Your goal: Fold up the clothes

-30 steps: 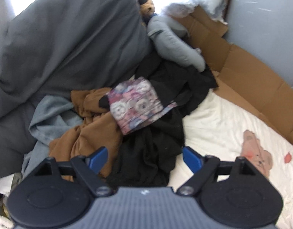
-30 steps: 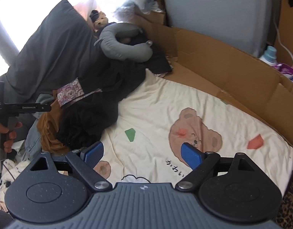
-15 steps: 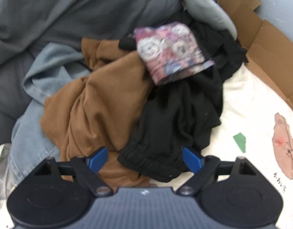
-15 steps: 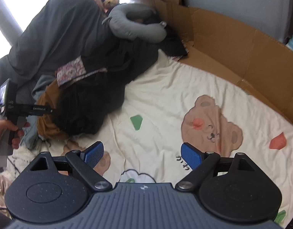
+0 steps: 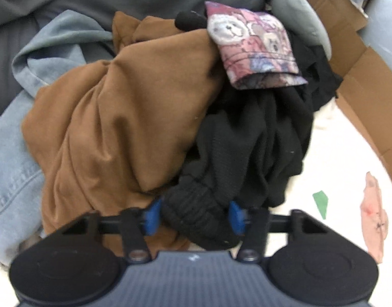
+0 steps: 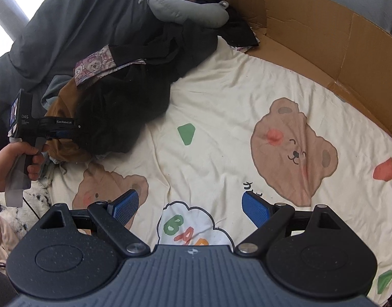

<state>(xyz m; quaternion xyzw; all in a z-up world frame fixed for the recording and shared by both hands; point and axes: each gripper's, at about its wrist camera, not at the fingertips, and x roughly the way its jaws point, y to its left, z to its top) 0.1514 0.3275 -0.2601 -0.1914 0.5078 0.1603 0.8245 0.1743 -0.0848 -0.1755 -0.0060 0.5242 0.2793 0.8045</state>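
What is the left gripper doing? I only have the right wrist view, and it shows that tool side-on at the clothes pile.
Observer: The left gripper has just been closing, with the ribbed cuff of the black garment bunched between its jaws.
Operator: Anything else caught in there?
Observer: The brown garment touches the outside of one blue pad, not between them.
Operator: What's under the brown one?
Observer: Light blue denim, stitched seam showing.

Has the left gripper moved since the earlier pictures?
Yes. The left gripper has dropped toward the clothes pile, and its jaws have just been closing around the black garment's ribbed cuff.
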